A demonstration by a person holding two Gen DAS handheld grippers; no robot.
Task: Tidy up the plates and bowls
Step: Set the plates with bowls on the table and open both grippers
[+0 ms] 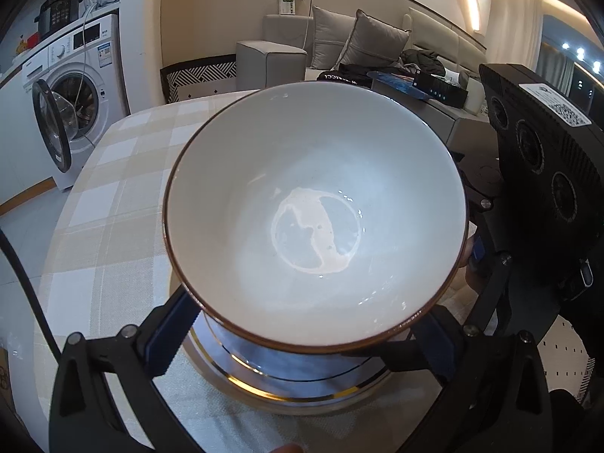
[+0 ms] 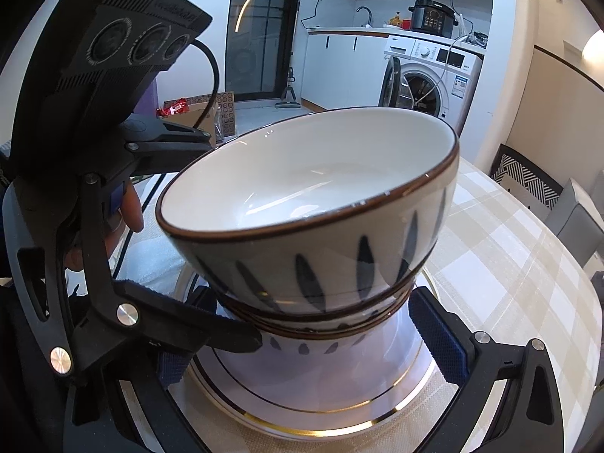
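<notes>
**Bowl held tilted above a stack on a plate**

The left gripper [image 1: 302, 343] holds a white bowl [image 1: 315, 215] with a brown rim, its fingers clamped on the bowl's lower part from both sides. The bowl sits tilted, its mouth leaning toward the left wrist camera, and a ring-shaped wet mark shows in its bottom. From the right wrist view the same bowl [image 2: 313, 204] shows dark blue leaf strokes on its outside wall, and one black finger [image 2: 204, 326] of the left gripper reaches in under it from the left.

Just below the held bowl is a second bowl [image 2: 321, 343] of the same pattern, of which only the rim and a strip of the wall show. The two are nested or nearly so; whether they touch cannot be told. The lower bowl stands on a white plate [image 2: 302, 415] with gold rim lines, and the plate rests on a table covered by a beige checked cloth [image 1: 113, 196].

The right gripper [image 2: 313, 343] has its fingers spread apart, one on each side of the stack and low by the plate, gripping nothing.

A washing machine [image 1: 75, 87] with its door open stands beyond the table.
</notes>
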